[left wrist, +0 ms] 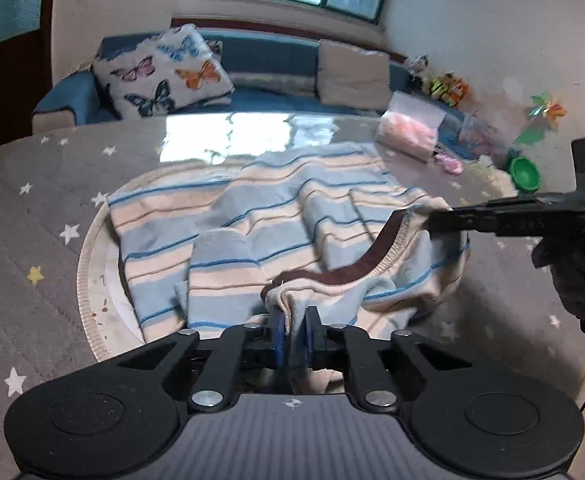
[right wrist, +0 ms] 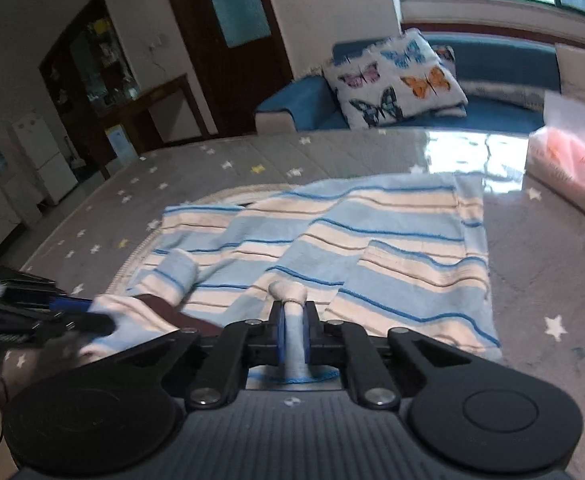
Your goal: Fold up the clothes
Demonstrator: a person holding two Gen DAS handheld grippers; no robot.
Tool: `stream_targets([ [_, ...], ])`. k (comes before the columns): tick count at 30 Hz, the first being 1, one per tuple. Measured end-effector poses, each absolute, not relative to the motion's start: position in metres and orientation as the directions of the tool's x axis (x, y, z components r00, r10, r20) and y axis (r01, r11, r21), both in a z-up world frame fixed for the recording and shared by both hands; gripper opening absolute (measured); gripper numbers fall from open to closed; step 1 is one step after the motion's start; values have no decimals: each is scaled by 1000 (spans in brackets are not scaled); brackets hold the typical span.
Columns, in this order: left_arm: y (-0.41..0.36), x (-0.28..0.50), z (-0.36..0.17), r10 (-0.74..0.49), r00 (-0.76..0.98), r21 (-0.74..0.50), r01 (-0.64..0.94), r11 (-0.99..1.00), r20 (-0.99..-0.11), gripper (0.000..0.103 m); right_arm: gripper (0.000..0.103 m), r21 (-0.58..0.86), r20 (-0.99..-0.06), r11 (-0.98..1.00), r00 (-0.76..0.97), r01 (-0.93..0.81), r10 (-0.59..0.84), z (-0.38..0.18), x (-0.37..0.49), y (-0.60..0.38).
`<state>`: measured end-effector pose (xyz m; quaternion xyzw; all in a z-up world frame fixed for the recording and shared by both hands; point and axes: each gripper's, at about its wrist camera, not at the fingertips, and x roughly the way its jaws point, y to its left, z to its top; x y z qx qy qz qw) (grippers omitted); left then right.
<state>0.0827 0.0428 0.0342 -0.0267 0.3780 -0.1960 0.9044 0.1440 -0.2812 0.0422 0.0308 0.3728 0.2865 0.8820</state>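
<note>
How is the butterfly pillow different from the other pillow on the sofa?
The butterfly pillow is white with colourful butterflies; the plain pillow is beige with no picture. The butterfly pillow sits at the left end of the blue sofa, tilted at an angle; the plain pillow sits further right, leaning upright against the back. The butterfly pillow looks bigger in this view, though the lens bends things. Both are soft and squarish, resting on the same sofa.

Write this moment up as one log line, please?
task: fold clothes | left gripper: shut on striped sweater | right gripper: shut on striped sweater | surface: star-print table cover
</note>
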Motion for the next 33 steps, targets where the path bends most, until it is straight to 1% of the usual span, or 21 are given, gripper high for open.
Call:
stream_targets([
  [4,44,55,45,-401,663,-162,393,905,-632,7,7,261,-603,820,577,-510,551,58,110,-297],
  [7,44,32,47,-424,658,-155,428,891,-622,6,7,254,-580,811,588,-527,564,65,82,-310],
  [10,41,10,46,-449,645,-131,479,868,-618,6,7,241,-582,808,587,-537,563,65,57,-319],
  [13,32,-11,39,-456,623,-65,545,836,-635,6,9,264,-616,784,527,-561,585,56,37,-325],
  [16,29,-18,25,-463,563,-73,579,812,-684,7,16,258,-682,765,450,-590,577,43,24,-324],
  [18,30,-24,21,-464,541,-75,592,803,-701,7,17,250,-702,761,428,-599,568,41,19,-323],
  [20,35,-26,22,-464,542,-70,595,801,-701,9,21,259,-698,752,421,-605,579,47,19,-327],
  [21,38,-27,24,-471,542,-76,597,799,-696,9,26,264,-687,749,427,-607,588,53,19,-330],
  [24,44,-30,31,-494,549,-78,612,787,-674,9,27,260,-651,753,466,-604,599,67,26,-331],
  [26,44,-30,35,-475,578,-49,600,799,-663,9,27,286,-622,749,479,-598,620,71,33,-329],
  [29,47,-19,41,-444,618,-42,554,832,-649,9,27,216,-654,781,508,-586,561,63,44,-308],
  [31,50,-10,47,-419,644,-47,511,858,-641,13,27,199,-682,779,487,-595,546,51,51,-294],
  [32,51,-4,49,-409,654,-58,488,871,-637,19,27,190,-700,777,472,-600,536,45,52,-287],
  [33,52,3,51,-395,661,-69,462,884,-637,29,27,172,-717,771,459,-612,525,38,50,-279],
])
